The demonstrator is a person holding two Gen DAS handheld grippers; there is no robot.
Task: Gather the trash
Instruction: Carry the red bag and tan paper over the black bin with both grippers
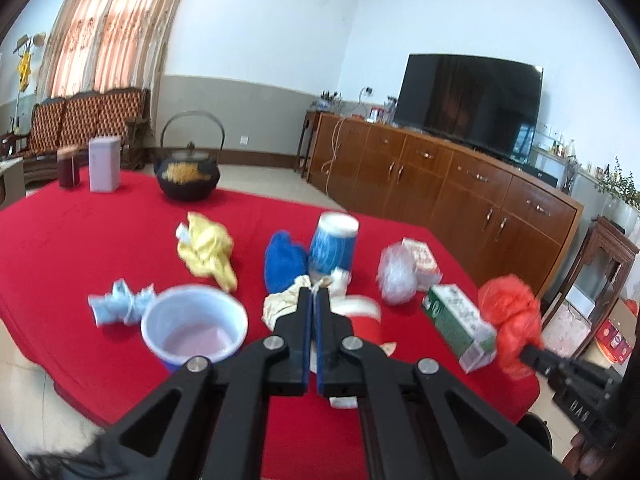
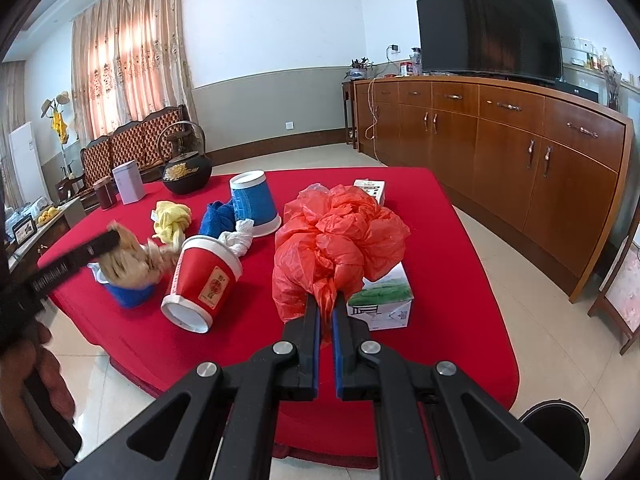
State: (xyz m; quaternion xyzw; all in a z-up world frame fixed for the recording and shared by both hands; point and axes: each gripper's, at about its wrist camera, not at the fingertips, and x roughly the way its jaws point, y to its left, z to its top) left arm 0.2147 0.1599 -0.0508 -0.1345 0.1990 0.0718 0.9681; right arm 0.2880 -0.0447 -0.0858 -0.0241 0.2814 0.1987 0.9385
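left gripper (image 1: 313, 294) was pointing a bit downward, center frame, jaws clamped on a beige crumpled bag (image 1: 280, 304), lifted over the blue cup (image 2: 130, 294) | right gripper (image 2: 326, 300) also tilted down, jaws pinched tight on the orange plastic bag (image 2: 336, 240), bunched above the red tablecloth (image 2: 460, 280) beside the green carton (image 2: 384, 296)

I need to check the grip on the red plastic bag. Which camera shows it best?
The right wrist view: the red plastic bag fills the centre, pinched in the shut right gripper. The left wrist view shows it only small at its right edge, blurred, on that gripper's tip.
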